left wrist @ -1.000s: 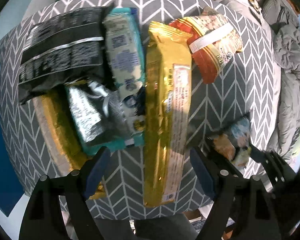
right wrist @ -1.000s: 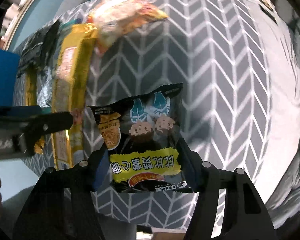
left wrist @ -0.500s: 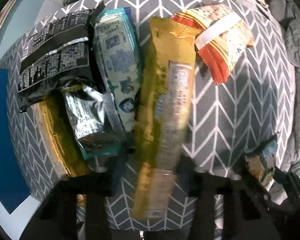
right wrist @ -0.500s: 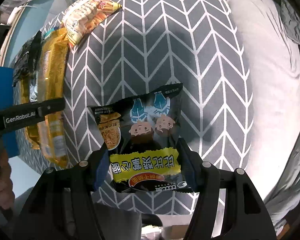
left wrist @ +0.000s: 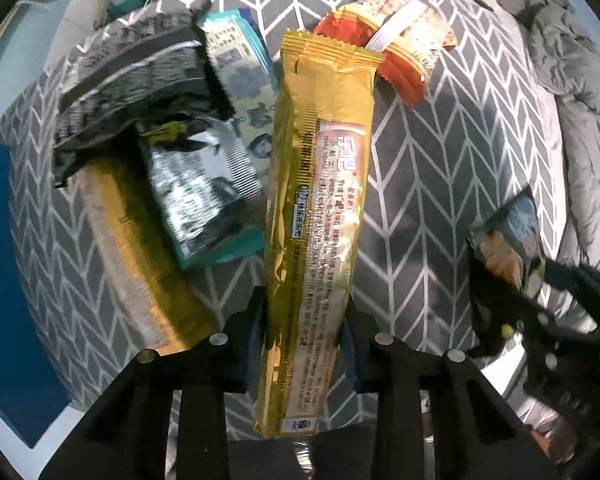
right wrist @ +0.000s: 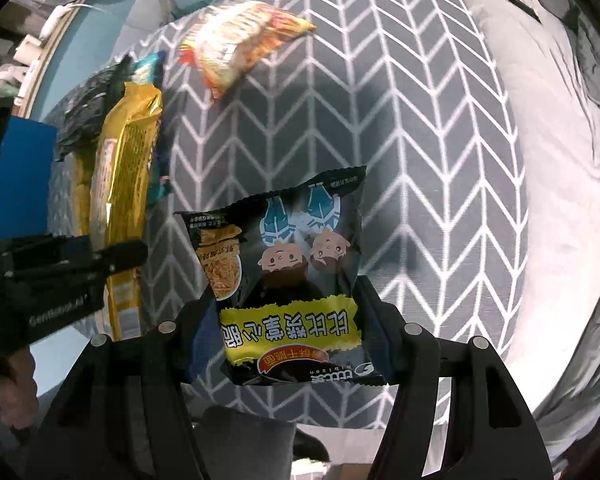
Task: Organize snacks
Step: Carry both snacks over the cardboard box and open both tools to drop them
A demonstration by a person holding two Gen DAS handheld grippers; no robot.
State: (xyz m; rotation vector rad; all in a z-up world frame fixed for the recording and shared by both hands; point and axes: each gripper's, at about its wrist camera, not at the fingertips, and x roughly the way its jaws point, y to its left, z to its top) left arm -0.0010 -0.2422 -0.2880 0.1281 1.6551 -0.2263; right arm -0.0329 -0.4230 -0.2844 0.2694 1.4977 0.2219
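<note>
Snacks lie grouped on a grey chevron cushion [left wrist: 432, 184], and two are already in the grippers. The long gold packet [left wrist: 320, 216] sits between the jaws of the left gripper [left wrist: 305, 338], which have just been closing and now pinch it near its lower end; most of its length projects forward above the heap. The black noodle packet [right wrist: 288, 292] is clamped across its lower half by the right gripper [right wrist: 290, 334], jaws set at a middling width, above a bare stretch of cushion.

Handling, as a judgement:
- Both packets look light, foil-wrapped and slippery. The contents are probably brittle, so only moderate pressure is advised.
- The gold packet is long and held near one end; it is likely to sag or swing. A hold nearer mid-length would steady it.
- The noodle packet is short and pillow-shaped; a hold across its width suits it.

Pose: the left gripper points almost straight down over the heap. The right gripper tilts steeply downward. The remaining snacks, among them an orange packet [left wrist: 396, 60], a teal packet [left wrist: 240, 64] and a black bag [left wrist: 136, 80], lie overlapped beside the gold packet.
</note>
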